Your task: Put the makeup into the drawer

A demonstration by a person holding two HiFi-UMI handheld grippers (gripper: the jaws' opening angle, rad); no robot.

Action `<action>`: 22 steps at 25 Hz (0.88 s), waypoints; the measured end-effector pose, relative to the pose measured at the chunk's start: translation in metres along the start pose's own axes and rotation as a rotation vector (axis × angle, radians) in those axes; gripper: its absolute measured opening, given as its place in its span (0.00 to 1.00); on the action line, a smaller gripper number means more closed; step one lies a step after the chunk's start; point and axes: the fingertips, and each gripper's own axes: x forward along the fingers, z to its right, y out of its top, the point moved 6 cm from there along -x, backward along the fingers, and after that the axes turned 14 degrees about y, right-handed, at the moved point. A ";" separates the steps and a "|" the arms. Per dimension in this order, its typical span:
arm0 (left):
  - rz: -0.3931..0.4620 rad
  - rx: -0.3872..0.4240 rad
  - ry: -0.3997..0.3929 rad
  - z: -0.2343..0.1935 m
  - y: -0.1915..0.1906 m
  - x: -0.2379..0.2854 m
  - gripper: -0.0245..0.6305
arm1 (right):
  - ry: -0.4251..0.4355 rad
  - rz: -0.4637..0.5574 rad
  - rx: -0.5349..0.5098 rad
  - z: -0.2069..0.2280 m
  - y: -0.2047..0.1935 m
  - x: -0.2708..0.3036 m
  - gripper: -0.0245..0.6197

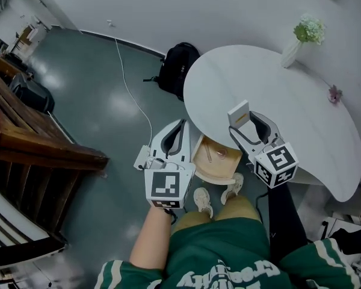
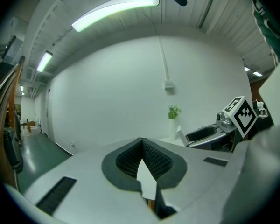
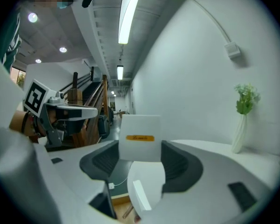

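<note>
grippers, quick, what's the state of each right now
Left gripper: closed, fingers together, nothing held.
Right gripper: closed on the white box.

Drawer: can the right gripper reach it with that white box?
Probably yes: the drawer stands pulled out near the right gripper holding the white box, open on top, nothing between them.

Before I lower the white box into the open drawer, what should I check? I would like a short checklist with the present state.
1. Grip: the white box sits between the pads of the right tool: ok.
2. The drawer is open: ok.
3. Free space inside: bare wood beside a few small items: ok.
4. Box above the opening: it seems to be at the edge of the table instead: not ok.
5. The left tool is out of the way: shut, empty, left of the drawer: ok.
</note>
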 end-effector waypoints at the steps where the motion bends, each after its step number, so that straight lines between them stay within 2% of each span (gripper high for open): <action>1: -0.005 0.000 0.000 -0.001 -0.004 -0.003 0.04 | 0.015 -0.025 0.004 -0.003 -0.006 0.004 0.49; 6: -0.025 -0.014 0.011 -0.003 -0.025 -0.004 0.04 | 0.110 -0.236 0.005 -0.010 -0.056 0.034 0.49; 11: -0.044 -0.031 0.010 -0.007 -0.041 -0.004 0.04 | 0.277 -0.479 -0.012 -0.029 -0.123 0.065 0.49; 16: -0.087 -0.046 0.034 -0.014 -0.065 -0.005 0.04 | 0.464 -0.656 -0.049 -0.051 -0.181 0.087 0.49; 22: -0.142 -0.064 0.060 -0.021 -0.092 -0.011 0.04 | 0.584 -0.857 -0.098 -0.058 -0.247 0.103 0.49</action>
